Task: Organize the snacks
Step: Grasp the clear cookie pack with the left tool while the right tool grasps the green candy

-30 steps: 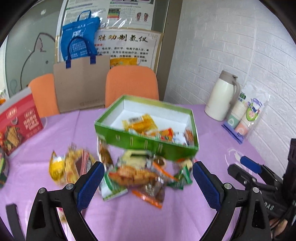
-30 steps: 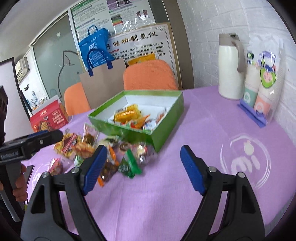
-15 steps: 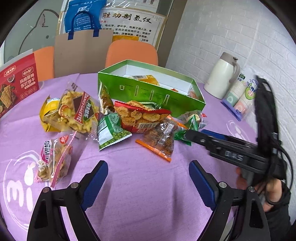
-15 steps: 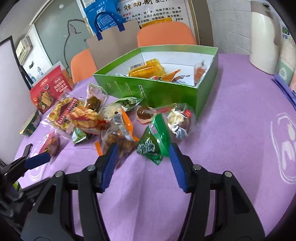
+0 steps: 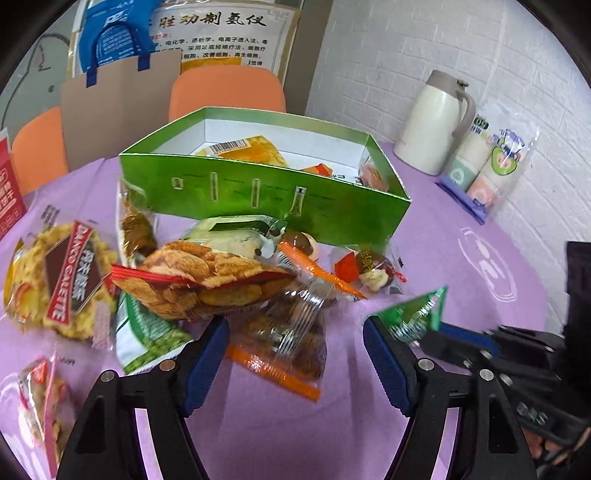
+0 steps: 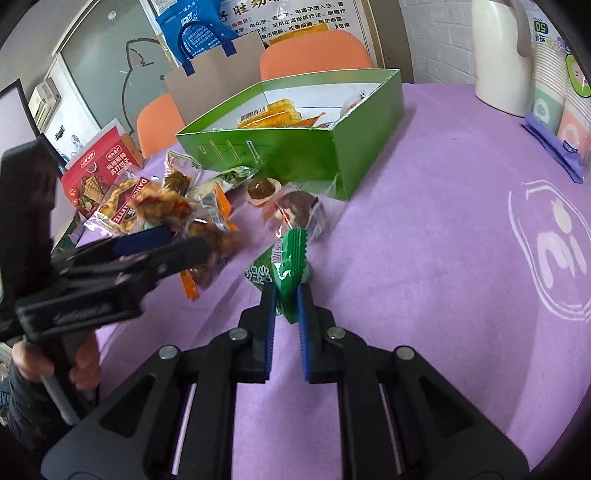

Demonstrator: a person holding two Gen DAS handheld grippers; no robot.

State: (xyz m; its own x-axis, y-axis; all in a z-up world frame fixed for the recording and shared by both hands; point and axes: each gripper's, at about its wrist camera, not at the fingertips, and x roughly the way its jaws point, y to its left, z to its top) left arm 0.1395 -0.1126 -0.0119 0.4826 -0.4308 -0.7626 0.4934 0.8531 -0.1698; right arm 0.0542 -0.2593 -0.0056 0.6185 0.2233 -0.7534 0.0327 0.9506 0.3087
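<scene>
1. Green foil is now pinched between the blue pads of the right gripper: its jaws stand nearly together on the lower end of the green snack packet, where half a second ago they were spread to either side of it. The packet looks tipped up off the purple tablecloth, so the pick seems made and the carry to the green box is the likely next step.

2. Blue pads of the left gripper stand wide apart and hold nothing. It has closed in on the heap since the earlier frame, and the clear cookie packet with orange edges now lies between its fingers, probably the next pick.

3. Outward, loose snacks lie against the box's near wall: a biscuit bag with a red seam, a pea packet and small wrapped sweets. A few packets lie in the box already, so most of the sorting remains.

4. Readable writing: "DANGO GALETTE" on the yellow bag; Chinese characters on the held packet, too bent to read; "50" on the paper cup sleeve; a Chinese-headed wall poster. The red carton bears Chinese text too small to make out.
</scene>
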